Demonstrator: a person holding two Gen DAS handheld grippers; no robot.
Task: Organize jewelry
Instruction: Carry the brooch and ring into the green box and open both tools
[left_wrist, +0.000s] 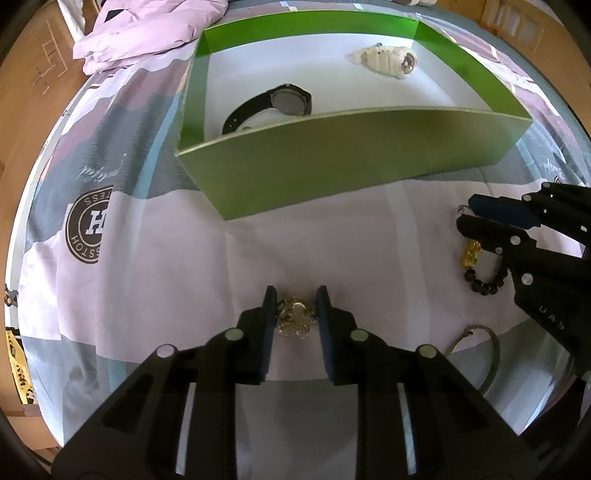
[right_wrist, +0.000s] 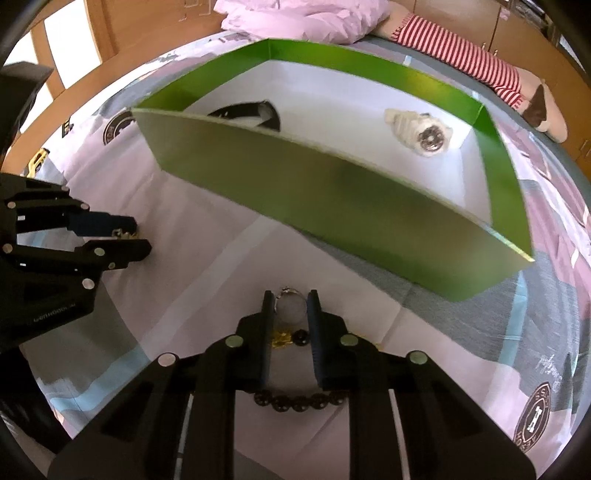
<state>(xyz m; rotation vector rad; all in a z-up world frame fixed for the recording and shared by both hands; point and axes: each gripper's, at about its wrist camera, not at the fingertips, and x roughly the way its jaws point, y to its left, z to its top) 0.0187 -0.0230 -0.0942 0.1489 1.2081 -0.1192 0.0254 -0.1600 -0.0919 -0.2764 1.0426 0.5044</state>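
Note:
A green box (left_wrist: 332, 162) with a white floor stands on the bed; it holds a black watch (left_wrist: 273, 105) and a white watch (left_wrist: 391, 59). My left gripper (left_wrist: 295, 295) is shut on a gold chain bundle (left_wrist: 295, 317) resting on the sheet. My right gripper (right_wrist: 290, 297) is shut on a small silver ring (right_wrist: 290, 309); it shows at the right of the left wrist view (left_wrist: 465, 214). Under it lies a black bead bracelet (right_wrist: 299, 400) with a gold charm (right_wrist: 280, 338). A thin silver bangle (left_wrist: 484, 354) lies at the lower right.
The bed has a patterned sheet (left_wrist: 110, 258) with round logos. A lilac quilt (left_wrist: 147, 33) is heaped behind the box. A plush toy with a red striped sleeve (right_wrist: 461, 51) lies at the far right. Wooden furniture (right_wrist: 96, 37) surrounds the bed.

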